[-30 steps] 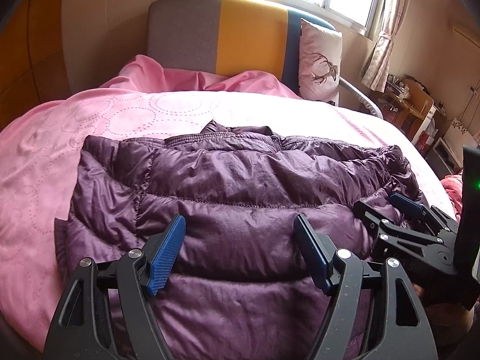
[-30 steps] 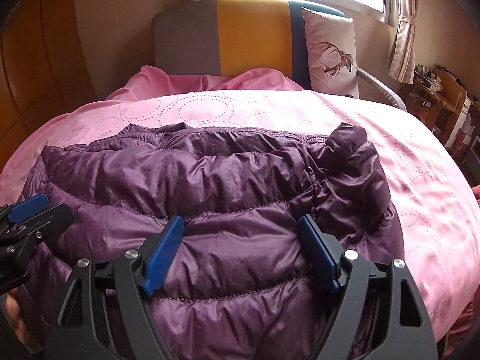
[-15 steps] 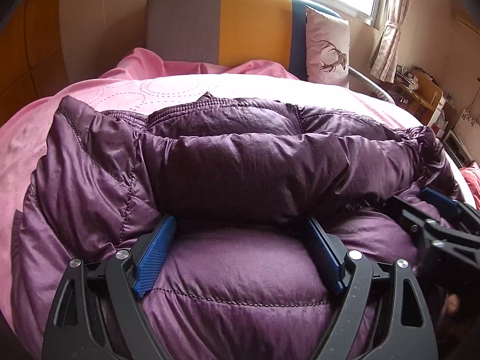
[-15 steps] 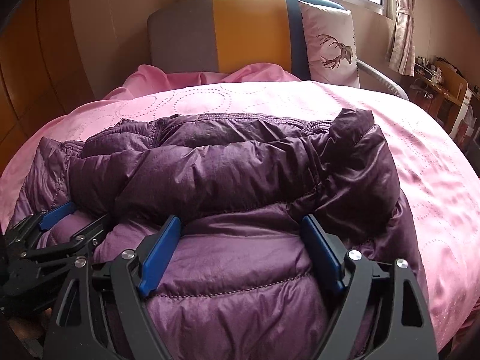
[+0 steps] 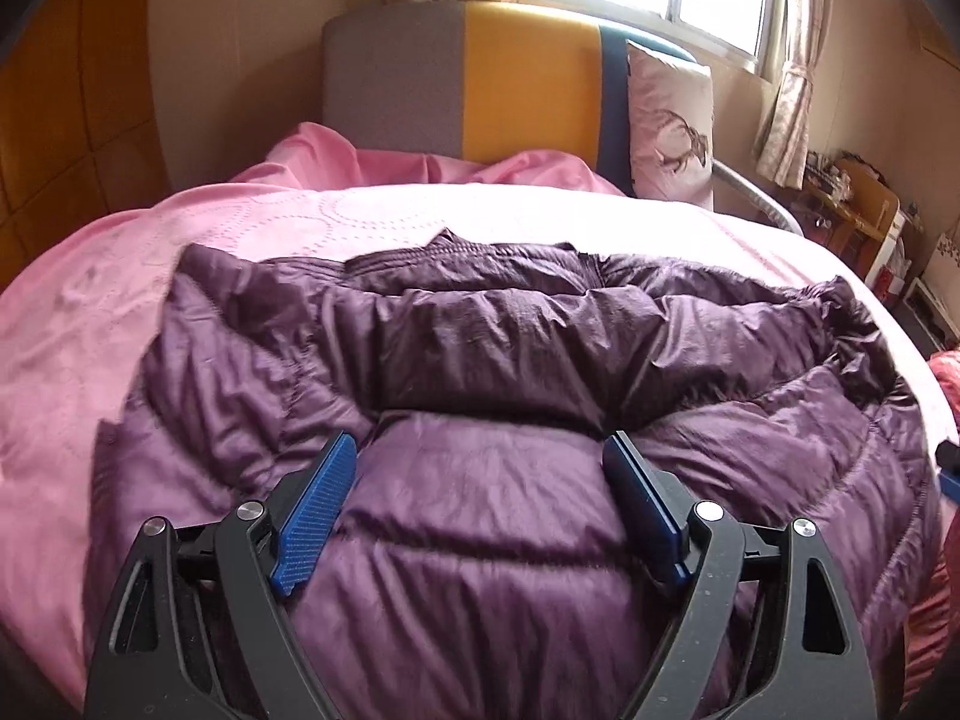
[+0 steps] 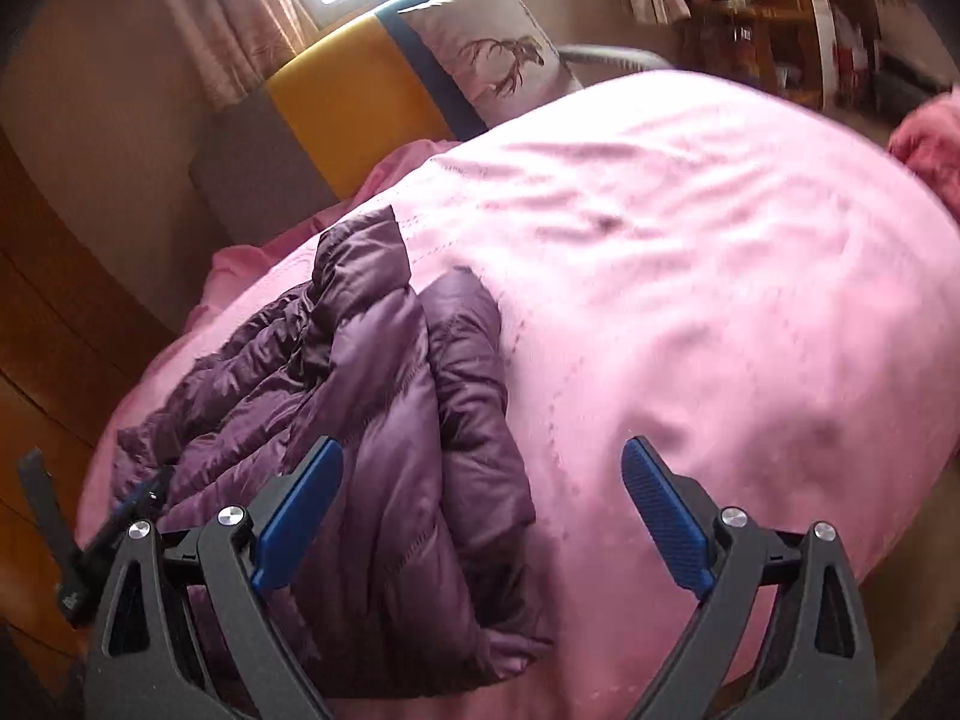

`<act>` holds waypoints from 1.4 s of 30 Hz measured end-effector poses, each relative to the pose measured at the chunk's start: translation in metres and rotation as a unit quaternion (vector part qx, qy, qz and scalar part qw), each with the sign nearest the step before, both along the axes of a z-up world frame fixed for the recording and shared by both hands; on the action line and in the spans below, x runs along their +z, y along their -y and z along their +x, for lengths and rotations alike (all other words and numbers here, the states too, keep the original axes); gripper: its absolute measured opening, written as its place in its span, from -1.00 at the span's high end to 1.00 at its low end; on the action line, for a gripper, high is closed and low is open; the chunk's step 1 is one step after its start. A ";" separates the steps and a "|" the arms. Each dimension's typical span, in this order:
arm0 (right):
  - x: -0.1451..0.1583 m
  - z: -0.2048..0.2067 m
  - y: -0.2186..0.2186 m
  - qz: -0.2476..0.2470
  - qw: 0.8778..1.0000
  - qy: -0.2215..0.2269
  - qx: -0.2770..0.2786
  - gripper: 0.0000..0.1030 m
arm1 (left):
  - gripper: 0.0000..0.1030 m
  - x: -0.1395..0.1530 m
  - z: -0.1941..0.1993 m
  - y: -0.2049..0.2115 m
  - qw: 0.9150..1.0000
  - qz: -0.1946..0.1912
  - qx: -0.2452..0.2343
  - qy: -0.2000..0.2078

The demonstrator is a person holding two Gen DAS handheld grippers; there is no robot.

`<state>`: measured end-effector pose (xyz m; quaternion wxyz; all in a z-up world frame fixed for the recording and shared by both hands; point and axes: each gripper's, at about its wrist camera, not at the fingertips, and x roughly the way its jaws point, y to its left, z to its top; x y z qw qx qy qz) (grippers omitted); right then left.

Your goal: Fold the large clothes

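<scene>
jacket folded over on the bed, both grippers released

the left gripper [image 5: 480,474] hangs low over the purple down jacket [image 5: 510,420] with its blue pads [image 5: 315,516] spread wide; puffy fabric bulges up between them, but the pads do not look to be pressing on it, so nothing is clamped. its jaws have just been opening. the right gripper [image 6: 483,498] is also spread wide, its jaws having just been opening further, and it grips nothing: 1 pad sits over the jacket's right edge, the other over bare pink bedspread [image 6: 720,300]. the view from it is tilted and blurred.

outward from the grippers, the jacket lies near the foot edge of the bed, toward its left side in the right wrist view. the near part is doubled over onto the body, making a thick roll across the middle; the collar end points toward the headboard [image 5: 480,78]. a sleeve or side panel at the right edge is bunched, not flat.

judging from this, 1 fold is laid down and let go. what seems left is tucking the loose right side, another fold to make a compact bundle, and pressing the puffy layers flat, since they may spring back.

no brand, label or readable writing shows. the pillow [image 5: 669,126] by the headboard carries a deer print only.
</scene>
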<state>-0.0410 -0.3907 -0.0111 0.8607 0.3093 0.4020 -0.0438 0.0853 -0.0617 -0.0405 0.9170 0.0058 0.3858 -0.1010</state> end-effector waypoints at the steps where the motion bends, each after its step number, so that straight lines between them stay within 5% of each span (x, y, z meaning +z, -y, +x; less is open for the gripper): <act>1: -0.007 -0.004 0.005 0.033 0.999 0.000 -0.001 -0.85 | -0.62 0.003 -0.006 -0.002 1.000 -0.004 0.003 0.002; 7: -0.037 -0.013 0.012 0.145 0.989 0.010 0.013 -0.97 | -0.62 0.003 -0.031 0.004 1.000 0.003 -0.016 -0.002; 17: -0.035 0.007 -0.017 0.122 0.991 0.008 0.052 -0.95 | -0.66 -0.023 -0.024 0.015 0.999 0.018 -0.030 -0.014; 24: -0.033 0.008 -0.034 0.132 0.988 0.014 0.080 -0.03 | -0.67 -0.028 -0.024 0.017 0.999 0.023 -0.032 -0.011; 29: -0.014 0.008 -0.049 0.100 0.990 0.024 0.092 0.37 | -0.67 -0.028 -0.024 0.014 0.999 0.016 -0.035 -0.016; 35: 0.050 0.004 -0.105 0.030 0.984 0.077 0.157 0.50 | -0.67 -0.027 -0.021 0.007 0.999 -0.004 -0.043 -0.022; 42: 0.091 0.018 -0.211 -0.023 0.954 0.111 0.276 0.52 | -0.66 -0.027 -0.019 -0.004 0.997 -0.036 -0.064 -0.023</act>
